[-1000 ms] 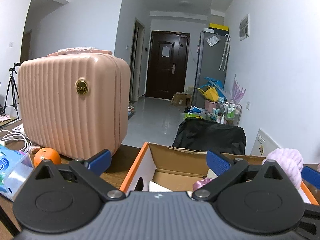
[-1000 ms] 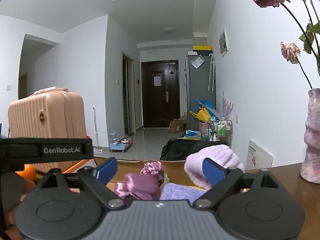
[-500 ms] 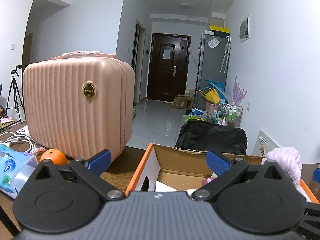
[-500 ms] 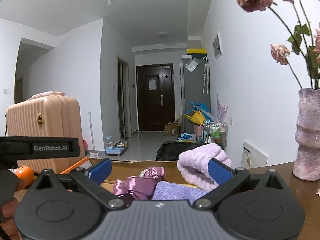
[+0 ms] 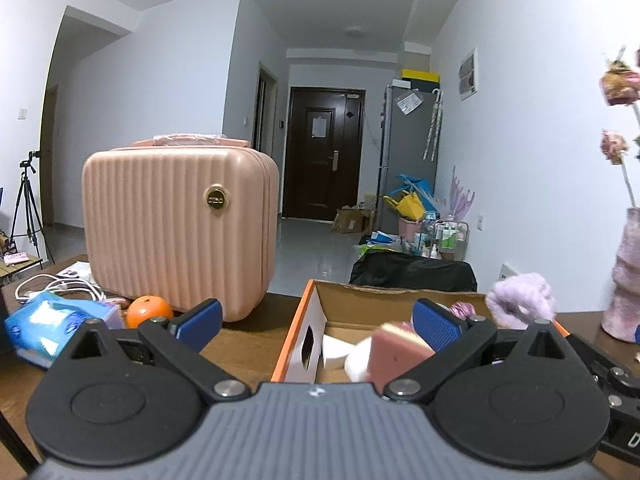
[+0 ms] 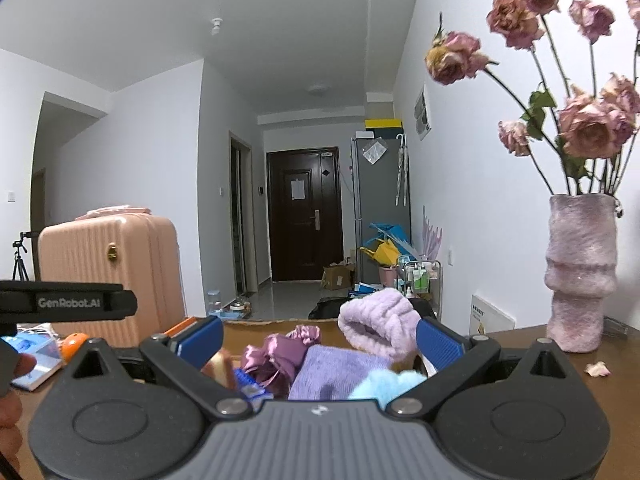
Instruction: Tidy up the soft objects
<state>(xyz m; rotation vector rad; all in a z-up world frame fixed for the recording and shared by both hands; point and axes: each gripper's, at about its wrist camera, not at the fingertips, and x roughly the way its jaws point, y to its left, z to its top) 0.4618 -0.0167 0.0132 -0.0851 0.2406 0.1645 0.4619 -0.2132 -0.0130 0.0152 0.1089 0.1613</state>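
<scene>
An orange-edged cardboard box sits on the wooden table and holds soft things. In the right wrist view I see a fluffy lilac headband, a purple satin scrunchie, a lavender cloth, a pale blue fluffy piece and a pink sponge. My right gripper hangs open just in front of them, pads touching nothing. My left gripper is also open and empty, near the box's left end, where the sponge and headband show.
A pink ribbed suitcase stands at the left, with an orange, a blue tissue pack and white cables beside it. A fuzzy vase of dried roses stands on the right. A fallen petal lies near it.
Both grippers have drawn back from the box, so the sponge, the pale blue piece and the vase come into view. The right jaws have widened slightly.
</scene>
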